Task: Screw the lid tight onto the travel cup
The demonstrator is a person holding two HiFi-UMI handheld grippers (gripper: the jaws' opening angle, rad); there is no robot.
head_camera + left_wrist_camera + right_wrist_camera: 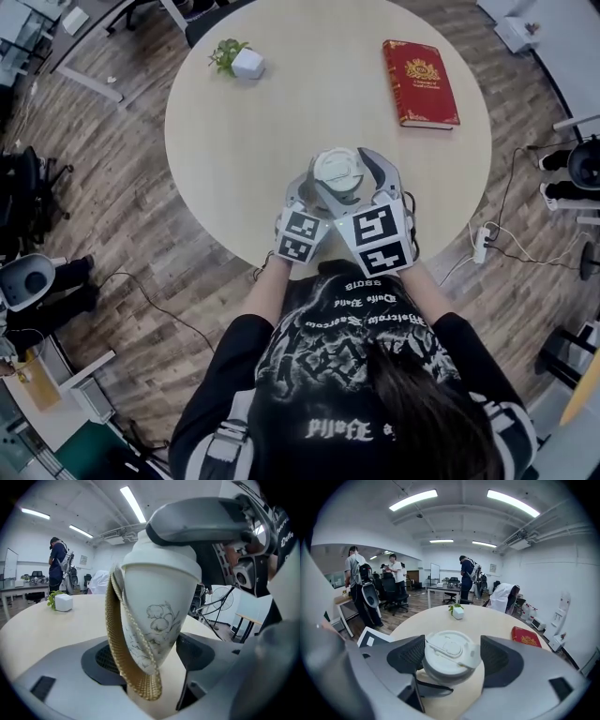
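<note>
One travel cup (159, 602) (with one lid (449, 654)), one book (420, 82), one potted plant (239, 59), one table (281, 141).

Shirt (361, 319) lettering, red book (420, 82) title — neither legible

Bright, even light from ceiling strips (415, 499) at eleven and one o'clock — shadows on the table (244, 122) soft. Both gripper views bulge fisheye, corners black; the cup (154, 616) is sharp.

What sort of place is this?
Probably an open-plan office or lab: a round table, desks with chairs, a whiteboard, ceiling strip lights, and people standing about.
</note>
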